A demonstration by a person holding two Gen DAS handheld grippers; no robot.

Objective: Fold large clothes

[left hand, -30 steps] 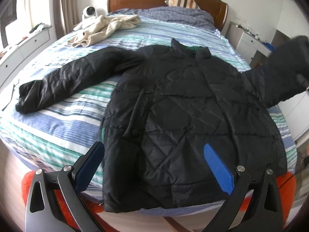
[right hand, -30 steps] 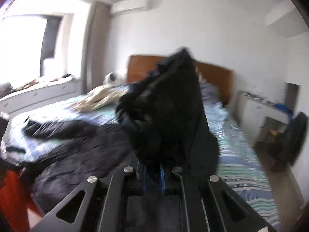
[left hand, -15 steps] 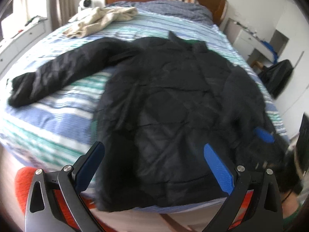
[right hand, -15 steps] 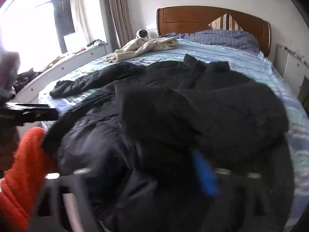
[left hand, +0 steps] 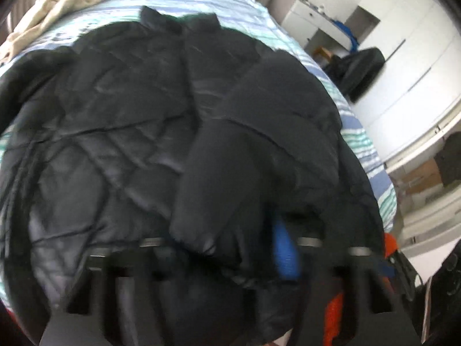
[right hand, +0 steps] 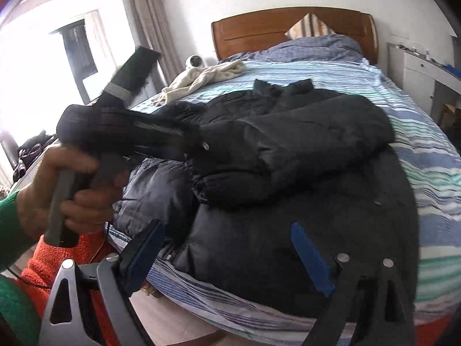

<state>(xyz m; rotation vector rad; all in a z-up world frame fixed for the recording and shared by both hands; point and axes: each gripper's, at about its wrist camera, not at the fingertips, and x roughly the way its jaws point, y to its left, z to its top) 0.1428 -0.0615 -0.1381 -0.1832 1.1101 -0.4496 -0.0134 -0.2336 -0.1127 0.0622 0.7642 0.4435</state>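
Observation:
A black quilted jacket [left hand: 115, 121] lies spread on the striped bed [right hand: 432, 155]. Its right sleeve [right hand: 288, 144] is folded across the body, cuff toward the near edge. My left gripper [left hand: 227, 248] is right over the sleeve's cuff [left hand: 207, 201]; the fabric lies between its fingers and hides one blue pad, and the view is blurred. It also shows from the side in the right wrist view [right hand: 184, 144], touching the cuff. My right gripper [right hand: 230, 256] is open and empty above the jacket's hem.
A beige garment [right hand: 207, 77] and a small white fan [right hand: 196, 61] lie near the wooden headboard [right hand: 288, 28]. A white cabinet [right hand: 417, 72] stands right of the bed. An orange rug [right hand: 72, 259] lies at the bed's near edge.
My right gripper carried the right sleeve over the jacket's body, let it go and drew back open. My left gripper moved forward and right onto the sleeve's cuff.

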